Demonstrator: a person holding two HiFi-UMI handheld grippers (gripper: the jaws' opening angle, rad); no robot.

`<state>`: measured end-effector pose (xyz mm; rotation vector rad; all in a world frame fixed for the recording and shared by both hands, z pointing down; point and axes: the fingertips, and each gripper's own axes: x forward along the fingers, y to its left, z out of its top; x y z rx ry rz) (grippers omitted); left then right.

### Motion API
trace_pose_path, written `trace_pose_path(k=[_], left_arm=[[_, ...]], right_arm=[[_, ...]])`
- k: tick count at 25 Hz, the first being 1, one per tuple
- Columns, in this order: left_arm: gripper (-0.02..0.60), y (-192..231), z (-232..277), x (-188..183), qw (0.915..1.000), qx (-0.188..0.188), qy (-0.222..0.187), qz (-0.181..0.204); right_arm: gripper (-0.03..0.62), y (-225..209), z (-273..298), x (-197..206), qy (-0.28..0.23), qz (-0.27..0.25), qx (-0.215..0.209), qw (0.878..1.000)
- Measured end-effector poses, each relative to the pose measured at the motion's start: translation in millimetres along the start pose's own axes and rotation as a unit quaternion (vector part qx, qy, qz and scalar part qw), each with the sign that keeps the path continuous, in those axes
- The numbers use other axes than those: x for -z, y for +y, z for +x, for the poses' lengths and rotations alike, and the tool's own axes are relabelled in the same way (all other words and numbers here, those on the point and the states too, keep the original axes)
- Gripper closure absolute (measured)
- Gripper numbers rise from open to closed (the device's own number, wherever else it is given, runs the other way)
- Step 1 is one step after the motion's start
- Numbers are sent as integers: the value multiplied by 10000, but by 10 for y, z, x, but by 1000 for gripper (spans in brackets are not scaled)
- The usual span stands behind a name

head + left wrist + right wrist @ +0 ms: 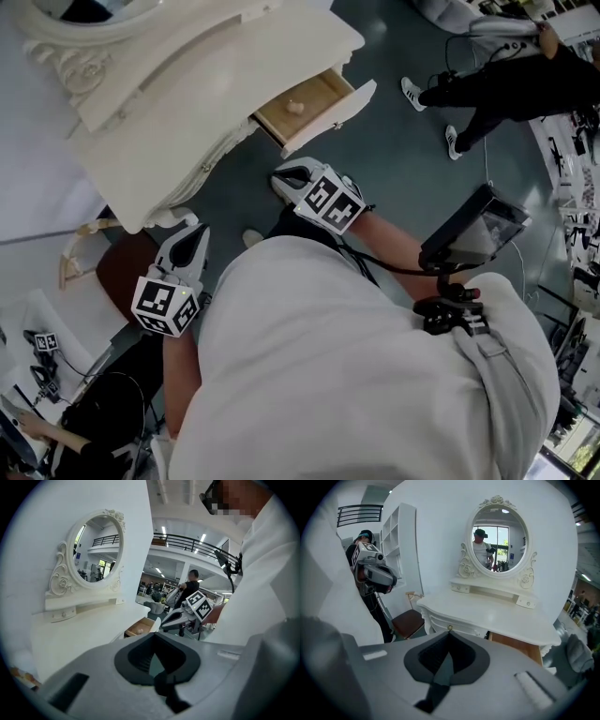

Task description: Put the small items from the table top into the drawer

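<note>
A white dressing table (pixel 216 75) has its wooden drawer (pixel 319 101) pulled out, with a small pale item (pixel 294 107) lying inside. My right gripper (pixel 289 175) hovers just in front of and below the drawer, shut and holding nothing. Over by the table's left end, above a chair, is my left gripper (pixel 192 236), also shut and empty. In the right gripper view the shut jaws (pixel 449 633) point at the table front (pixel 454 625). The left gripper view has its shut jaws (pixel 154 635) aimed toward the drawer (pixel 140 627) and the right gripper (pixel 171 618).
An oval mirror (pixel 499 538) stands at the back of the table. A chair with a brown seat (pixel 122 267) sits at the table's left end. A person in black (pixel 506 80) stands on the floor beyond the drawer. Desks with gear line the right edge.
</note>
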<state>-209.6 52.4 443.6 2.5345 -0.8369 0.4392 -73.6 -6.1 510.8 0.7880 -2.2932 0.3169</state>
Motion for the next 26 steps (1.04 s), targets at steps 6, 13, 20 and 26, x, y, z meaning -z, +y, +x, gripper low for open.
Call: trace_pose_path(k=[6, 13, 20, 26], left_arm=[[581, 23, 109, -47, 10000, 65, 72, -11], [581, 32, 150, -68, 9999, 84, 96, 8], [581, 97, 362, -193, 9998, 137, 151, -3], [581, 292, 820, -425, 9995, 183, 247, -42]], right_arm=[[594, -81, 20, 12, 23, -65, 0, 10000], [594, -142, 23, 13, 14, -130, 42, 9999], [594, -368, 67, 22, 57, -105, 29, 9999], [594, -857, 188, 60, 149, -37, -33, 9999]])
